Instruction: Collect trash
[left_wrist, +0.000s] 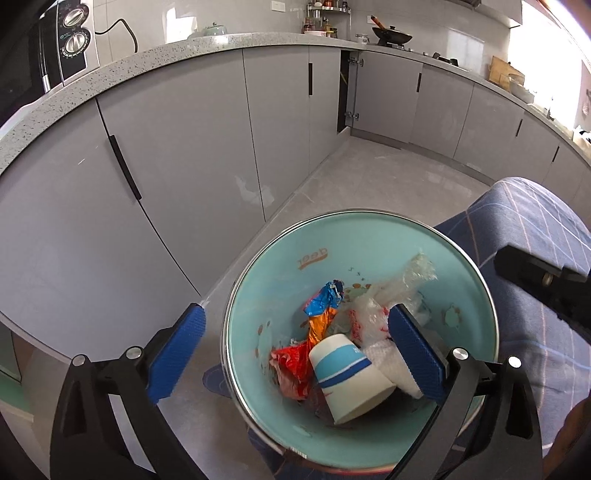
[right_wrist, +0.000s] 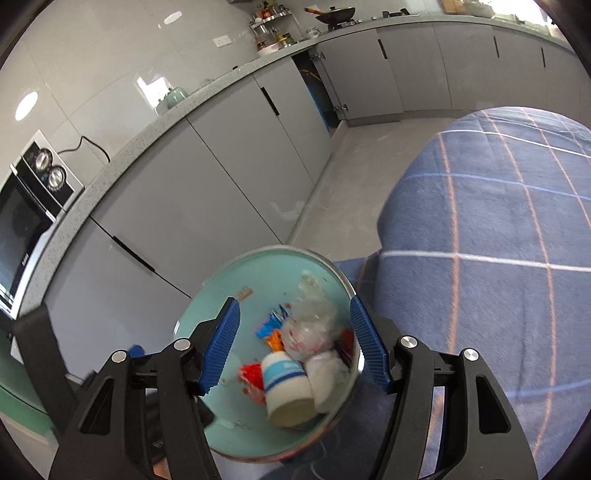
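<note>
A round teal bin with a metal rim stands on the floor. It holds a white paper cup with a blue band, red, orange and blue foil wrappers, clear plastic and white tissue. My left gripper is open and empty over the bin's left side, one finger outside the rim. My right gripper is open and empty above the bin, where the cup and the clear plastic also show. Its black body shows at right in the left wrist view.
Grey kitchen cabinets under a speckled counter run along the left and back. One cabinet door in the corner stands ajar. A microwave sits on the counter. A blue checked cloth covers something at the right, close to the bin.
</note>
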